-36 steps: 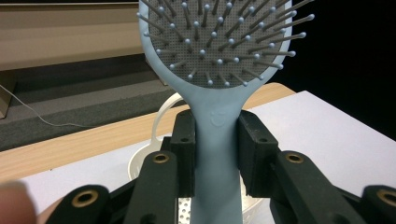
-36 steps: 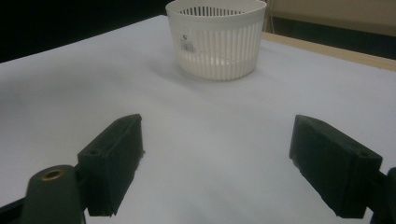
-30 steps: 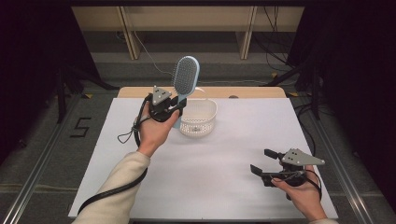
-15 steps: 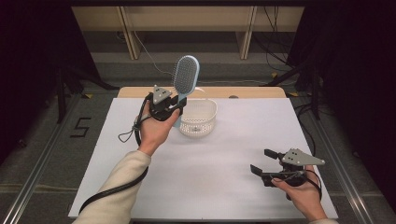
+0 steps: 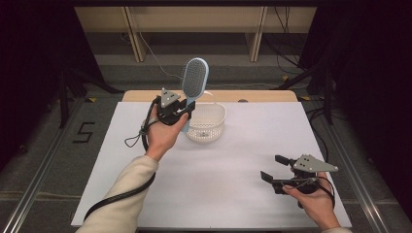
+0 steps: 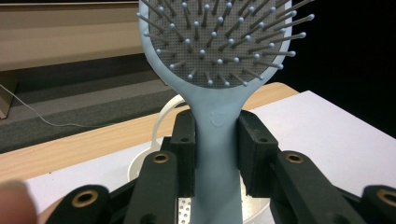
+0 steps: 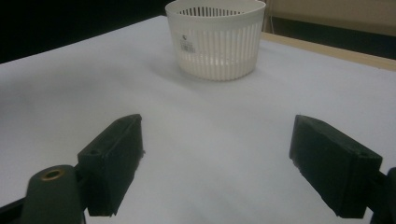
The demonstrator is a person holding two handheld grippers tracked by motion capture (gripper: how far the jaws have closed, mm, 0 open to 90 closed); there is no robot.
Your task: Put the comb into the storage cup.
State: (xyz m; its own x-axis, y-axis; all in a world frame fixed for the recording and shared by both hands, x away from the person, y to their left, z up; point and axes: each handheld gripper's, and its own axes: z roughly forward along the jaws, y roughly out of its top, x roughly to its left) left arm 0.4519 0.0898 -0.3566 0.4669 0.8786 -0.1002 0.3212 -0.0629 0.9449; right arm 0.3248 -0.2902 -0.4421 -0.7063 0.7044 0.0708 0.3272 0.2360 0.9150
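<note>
White sheeting covers the worktop (image 5: 233, 194). Left gripper (image 5: 176, 110) has its jaws clamped on the handle of the hairbrush (image 6: 217, 70), held upright just beside the white basket (image 5: 206, 124), likely for dropping in. Right gripper (image 5: 274, 167) rests apart, jaws wide and empty.

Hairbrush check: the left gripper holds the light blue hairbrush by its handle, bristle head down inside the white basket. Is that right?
Not quite. The left gripper does hold the light blue hairbrush by its handle, but the bristle head points up, above the white basket, not down inside it. The left gripper view and the high view both show this.
</note>
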